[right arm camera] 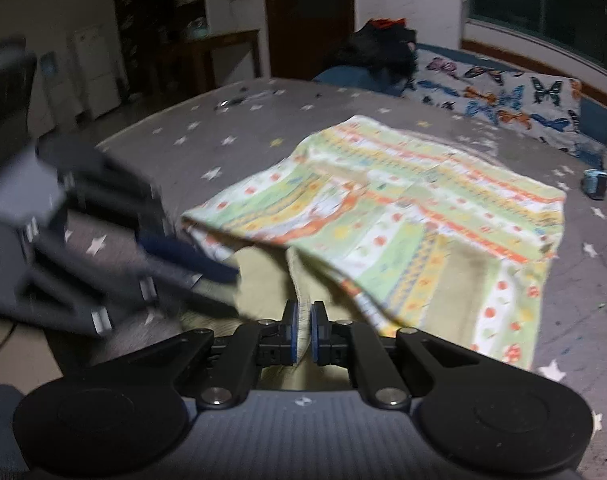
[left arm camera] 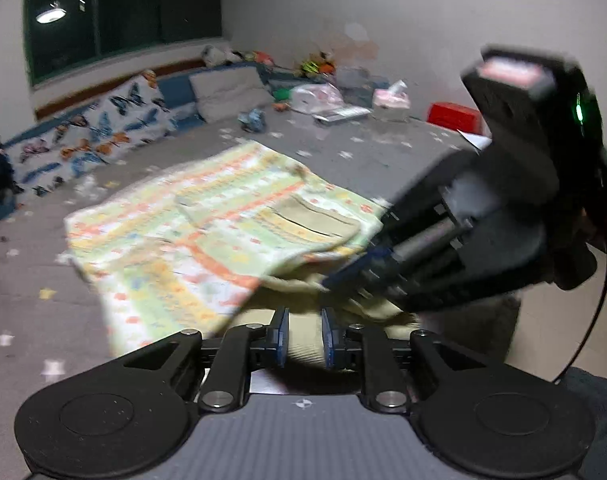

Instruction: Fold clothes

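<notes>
- Left wrist view: my left gripper (left arm camera: 305,338) stands narrowly parted, pale khaki cloth lying between the pads; I can't tell if it pinches it.
- The patterned garment (left arm camera: 207,236) lies spread on the grey star bedsheet (left arm camera: 31,280), near edge raised and turned over, plain lining showing.
- The right gripper (left arm camera: 343,276) reaches in from the right, touching that near edge.
- Right wrist view: my right gripper (right arm camera: 302,332) is closed on the garment's near hem (right arm camera: 301,312), fabric edge clamped between the pads.
- Garment (right arm camera: 423,208) stretches far and right from there; the left gripper (right arm camera: 207,268) is blurred at near left.
- I judge a fold in hand: near edge lifted; next calls for carrying it far, both claws level.
</notes>
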Tool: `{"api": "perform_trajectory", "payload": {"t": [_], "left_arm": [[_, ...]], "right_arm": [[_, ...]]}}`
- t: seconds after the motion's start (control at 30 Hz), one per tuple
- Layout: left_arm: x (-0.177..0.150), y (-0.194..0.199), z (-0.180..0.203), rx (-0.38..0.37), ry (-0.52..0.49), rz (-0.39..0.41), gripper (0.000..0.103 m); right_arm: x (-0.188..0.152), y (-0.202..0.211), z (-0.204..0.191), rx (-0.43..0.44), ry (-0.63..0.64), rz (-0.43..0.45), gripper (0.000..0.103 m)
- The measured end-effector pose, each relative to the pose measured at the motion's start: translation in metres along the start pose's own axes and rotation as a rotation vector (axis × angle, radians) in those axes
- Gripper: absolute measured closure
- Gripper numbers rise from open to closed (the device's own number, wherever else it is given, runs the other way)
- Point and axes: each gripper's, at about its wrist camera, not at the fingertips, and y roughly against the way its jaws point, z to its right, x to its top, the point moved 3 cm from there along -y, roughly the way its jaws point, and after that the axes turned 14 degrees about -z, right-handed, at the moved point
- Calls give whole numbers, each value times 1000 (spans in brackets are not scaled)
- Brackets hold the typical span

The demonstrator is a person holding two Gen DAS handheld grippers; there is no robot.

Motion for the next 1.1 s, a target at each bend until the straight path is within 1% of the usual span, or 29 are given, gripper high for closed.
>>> {"api": "perform_trajectory", "payload": {"t": [0.07,0.13,0.27,0.3,0.37,0.43,0.53,0.6,0.7,0.77,0.9,0.97,1.03,1.1], "left_arm": [[2,6,-12,40,33,20,82],[7,6,-23,66,67,35,82],[20,-3,-37,90,113,45,81],[22,-8,-38,93,111,40,78],[27,-22,-33,111,94,17,73],[28,-34,-27,130,71,-8,71],[20,-42,-23,150,48,-41,63],[13,-48,-19,169,23,-64,62],[8,-44,-14,180,-2,-55,60],[6,-40,-14,177,-3,-52,58],[2,-23,-18,200,-8,-40,58],[-2,-10,-17,230,-45,-25,56],[-11,1,-13,278,-115,-14,55],[-20,6,-8,306,-174,-21,54]], "right_arm": [[0,0,-4,10,15,-7,90],[2,5,-5,5,19,12,90],[14,18,5,-16,-28,90,89],[18,20,9,-31,-46,109,89],[24,17,17,-59,-80,133,88],[27,9,26,-83,-113,133,85],[20,-1,27,-93,-115,107,84],[14,-8,27,-97,-110,87,81],[6,-15,25,-105,-100,65,80],[4,-13,22,-114,-91,67,76],[-3,-4,24,-111,-100,67,74],[-6,3,26,-112,-102,71,71],[-10,12,27,-115,-103,73,68],[-15,20,29,-138,-86,67,64]]}}
